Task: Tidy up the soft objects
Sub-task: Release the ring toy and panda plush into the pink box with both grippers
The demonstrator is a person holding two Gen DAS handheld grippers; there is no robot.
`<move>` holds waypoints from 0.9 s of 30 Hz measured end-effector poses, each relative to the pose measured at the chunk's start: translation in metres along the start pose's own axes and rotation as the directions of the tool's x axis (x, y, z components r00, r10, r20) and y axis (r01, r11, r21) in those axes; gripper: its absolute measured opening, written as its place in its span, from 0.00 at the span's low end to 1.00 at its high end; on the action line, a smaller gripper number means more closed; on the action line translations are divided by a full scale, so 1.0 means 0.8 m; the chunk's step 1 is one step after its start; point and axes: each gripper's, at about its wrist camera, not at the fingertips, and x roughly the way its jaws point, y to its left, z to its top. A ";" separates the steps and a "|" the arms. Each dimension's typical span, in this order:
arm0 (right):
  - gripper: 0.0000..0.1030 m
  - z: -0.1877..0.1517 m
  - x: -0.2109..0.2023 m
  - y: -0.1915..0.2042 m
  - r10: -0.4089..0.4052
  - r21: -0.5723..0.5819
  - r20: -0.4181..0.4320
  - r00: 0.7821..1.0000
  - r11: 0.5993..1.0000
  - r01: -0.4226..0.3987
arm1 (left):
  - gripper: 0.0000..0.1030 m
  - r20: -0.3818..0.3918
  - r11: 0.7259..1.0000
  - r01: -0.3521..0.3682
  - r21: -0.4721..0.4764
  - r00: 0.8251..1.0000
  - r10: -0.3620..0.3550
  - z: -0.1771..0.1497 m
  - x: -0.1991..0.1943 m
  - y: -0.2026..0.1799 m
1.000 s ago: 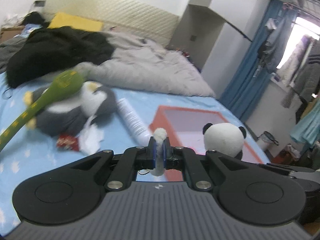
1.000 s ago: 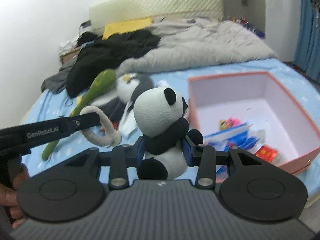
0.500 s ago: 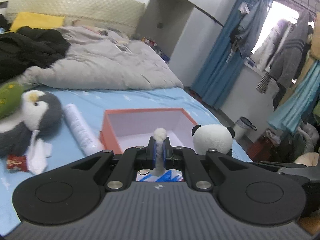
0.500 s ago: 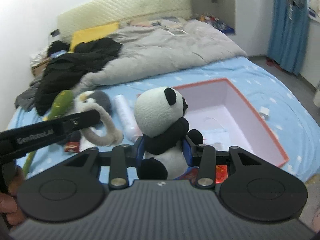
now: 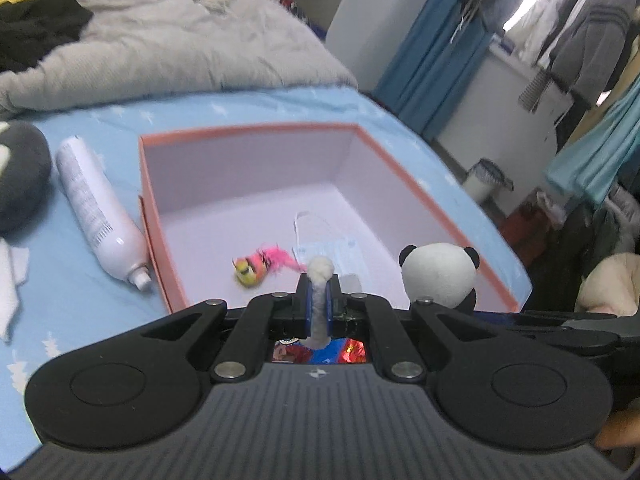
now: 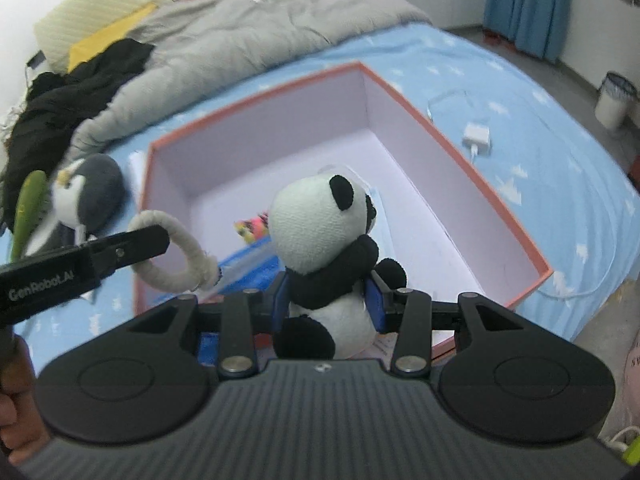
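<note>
On the bed (image 5: 100, 120), a white bottle (image 5: 98, 210) lies beside the orange box (image 6: 500, 196). Above it, the left tongs (image 5: 318, 300) pinch a fuzzy white ring (image 6: 176, 256); the right tongs (image 6: 330, 300) clamp a panda plush (image 6: 320, 240).

Both hands have swung across the bed (image 5: 256, 108) from the heap of toys toward the pink box (image 5: 256, 184) and dipped, so the left gripper (image 5: 318, 300) and its white fluffy ring (image 6: 172, 256) now hang over the box's near end. The right gripper (image 6: 330, 300) has carried the panda (image 6: 324, 240) over the box too, and the penguin (image 6: 92, 196) is now off to the left.
</note>
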 end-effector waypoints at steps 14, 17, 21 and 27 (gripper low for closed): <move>0.47 -0.002 0.036 -0.022 0.002 0.042 -0.065 0.998 0.999 0.001 | 0.18 -0.073 0.999 -0.035 0.016 0.997 0.036 -0.004 0.037 0.000; 0.47 0.000 0.019 -0.020 0.005 0.045 -0.031 1.000 0.999 -0.004 | 0.18 -0.050 0.999 -0.035 0.021 0.998 0.036 -0.003 0.015 -0.005; 0.47 0.001 -0.009 -0.010 0.020 0.035 0.013 1.000 0.999 -0.020 | 0.18 0.002 0.999 -0.037 0.028 0.999 0.037 -0.003 -0.026 -0.009; 0.47 -0.006 -0.062 0.017 0.049 0.004 0.096 0.994 0.999 -0.050 | 0.18 0.080 0.999 -0.044 0.025 0.996 0.042 -0.011 -0.098 -0.010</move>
